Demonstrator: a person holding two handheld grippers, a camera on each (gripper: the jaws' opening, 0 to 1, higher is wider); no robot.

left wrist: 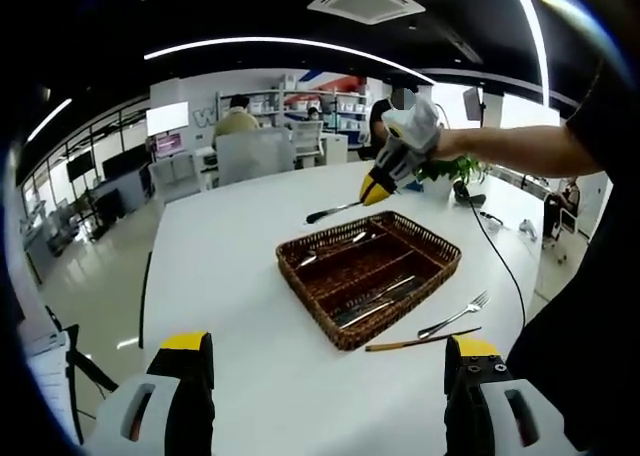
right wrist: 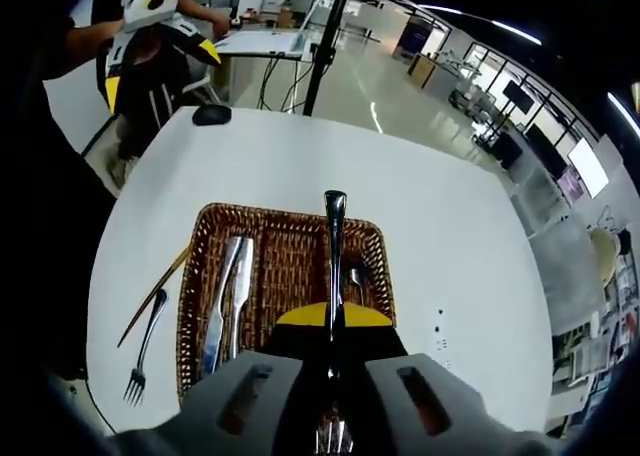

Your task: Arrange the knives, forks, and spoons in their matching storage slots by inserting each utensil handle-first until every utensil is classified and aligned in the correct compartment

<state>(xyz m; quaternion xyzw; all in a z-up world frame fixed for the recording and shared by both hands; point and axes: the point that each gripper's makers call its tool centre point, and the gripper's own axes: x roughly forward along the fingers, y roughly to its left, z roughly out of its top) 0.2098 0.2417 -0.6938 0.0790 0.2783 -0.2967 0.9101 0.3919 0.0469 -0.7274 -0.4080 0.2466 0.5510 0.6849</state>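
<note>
Right gripper point(right wrist: 333, 321), jaws clamped on a silver utensil point(right wrist: 334, 256) whose handle projects forward above the wicker tray point(right wrist: 200, 266); its working end is hidden between the jaws, so its type cannot be told. Left gripper point(left wrist: 330, 361), jaws spread wide and holding nothing, hangs over bare white table point(left wrist: 230, 266) near the tray's front corner. A fork point(left wrist: 455, 315) and a gold-toned utensil point(left wrist: 420, 343) lie just outside the tray, well inside the table edge; two knives point(right wrist: 228, 296) rest in a left compartment.
</note>
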